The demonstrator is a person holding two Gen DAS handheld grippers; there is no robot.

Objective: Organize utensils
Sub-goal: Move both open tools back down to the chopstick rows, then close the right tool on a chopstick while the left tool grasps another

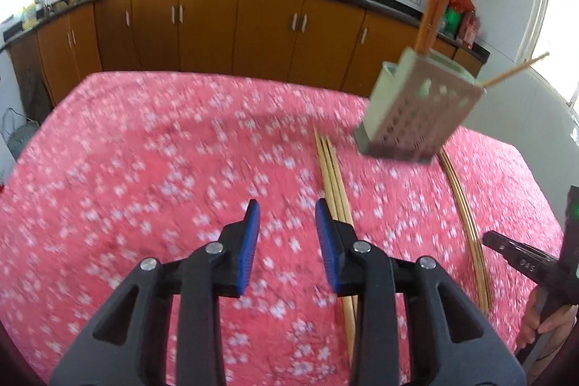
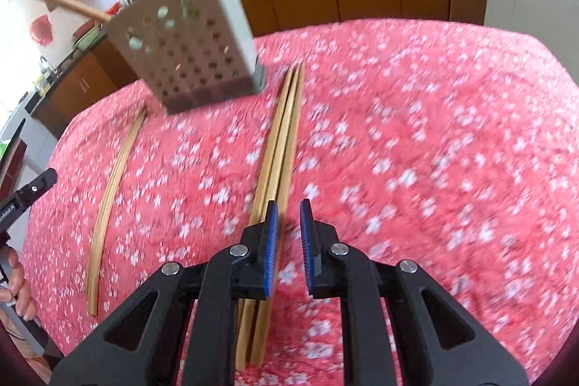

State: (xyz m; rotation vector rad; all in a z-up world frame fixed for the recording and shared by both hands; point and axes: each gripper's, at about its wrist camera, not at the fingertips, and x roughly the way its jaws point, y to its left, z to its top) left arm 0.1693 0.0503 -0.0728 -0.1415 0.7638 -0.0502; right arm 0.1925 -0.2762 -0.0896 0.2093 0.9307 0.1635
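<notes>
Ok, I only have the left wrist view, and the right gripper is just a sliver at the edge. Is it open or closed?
Observer: Open. The right gripper has a clear gap between its blue pads, with nothing held.
Operator: Where is it relative to the chopsticks?
Observer: The nearer chopstick bundle runs beneath its left finger, not into the gap.
Operator: And that bundle's far end?
Observer: It stops just right of the perforated holder, at its base.
</notes>
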